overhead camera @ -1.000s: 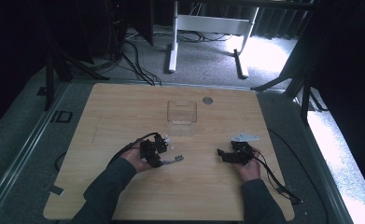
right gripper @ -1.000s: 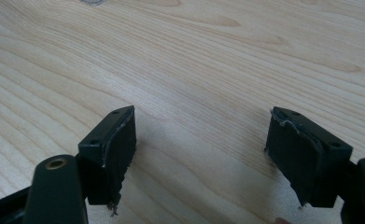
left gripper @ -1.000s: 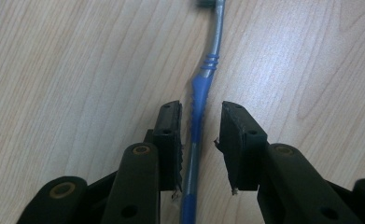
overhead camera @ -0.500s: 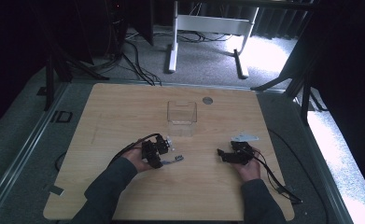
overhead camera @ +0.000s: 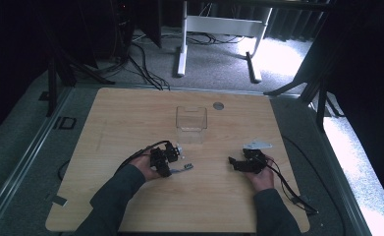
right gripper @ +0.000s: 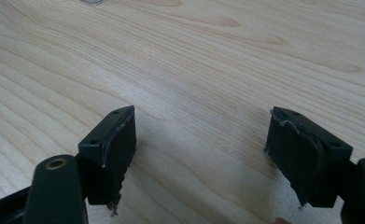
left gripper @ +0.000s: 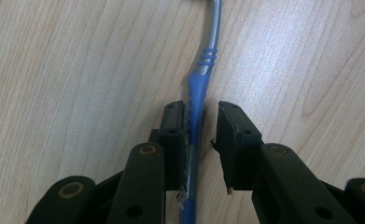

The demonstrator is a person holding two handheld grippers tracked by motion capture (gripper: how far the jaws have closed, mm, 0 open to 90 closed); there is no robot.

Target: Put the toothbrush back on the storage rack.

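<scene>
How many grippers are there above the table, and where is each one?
2. The left gripper is at the table's front left, its jaws around a blue and grey toothbrush. The right gripper is at the front right, jaws wide over bare wood. None seems hidden.

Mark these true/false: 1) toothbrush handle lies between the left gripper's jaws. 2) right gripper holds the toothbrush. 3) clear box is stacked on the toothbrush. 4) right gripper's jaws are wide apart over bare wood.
1) True. The blue toothbrush handle runs between the jaws of the left gripper, against the left pad, with a gap to the right one; the jaws have just been closing.
2) False. The right gripper has nothing between its jaws.
3) False. The clear box stands apart, farther up the table.
4) True.
</scene>
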